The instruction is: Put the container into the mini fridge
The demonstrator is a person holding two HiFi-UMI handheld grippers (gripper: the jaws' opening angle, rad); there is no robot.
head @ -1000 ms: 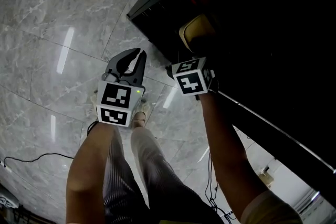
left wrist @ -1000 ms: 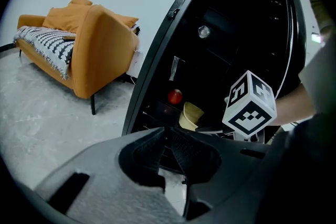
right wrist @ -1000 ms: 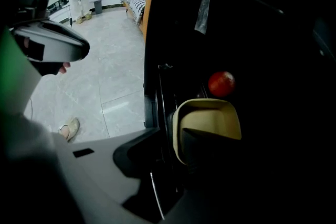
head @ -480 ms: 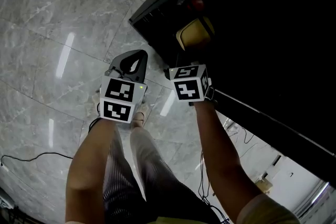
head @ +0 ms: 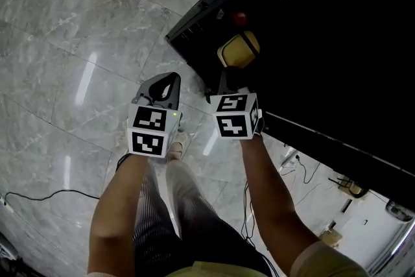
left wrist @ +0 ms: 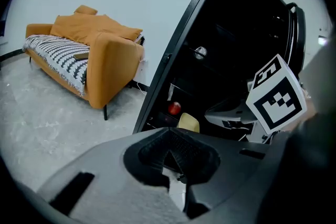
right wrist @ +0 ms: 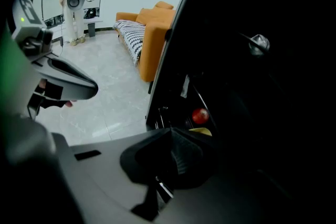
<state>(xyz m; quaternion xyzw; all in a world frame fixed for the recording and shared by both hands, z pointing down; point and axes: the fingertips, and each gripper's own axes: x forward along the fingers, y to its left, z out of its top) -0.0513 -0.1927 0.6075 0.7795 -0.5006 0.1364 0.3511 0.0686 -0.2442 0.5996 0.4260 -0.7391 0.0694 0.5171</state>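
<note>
Container (head: 238, 48) upper centre: likely light, rigid, slick; pinch at rim. Left gripper (left wrist: 168, 132) closed, empty; right gripper (right wrist: 170, 132) just closing, empty.

- Head view: bright, even room light; the glossy grey marble floor (head: 58, 74) left of the left gripper (head: 170, 80) carries long white glare streaks.
- Ahead of the right gripper (head: 228, 80), the open black mini fridge (head: 324, 42) is underexposed; only the pale yellow container (head: 238, 48) catches light.
- Both gripper views are fisheye: black corners, straight edges bowed.
- Left gripper view is bright, its jaws soft in the foreground.
- Right gripper view is dim, with a blurred green smear (right wrist: 8, 76) left of its jaws.
</note>
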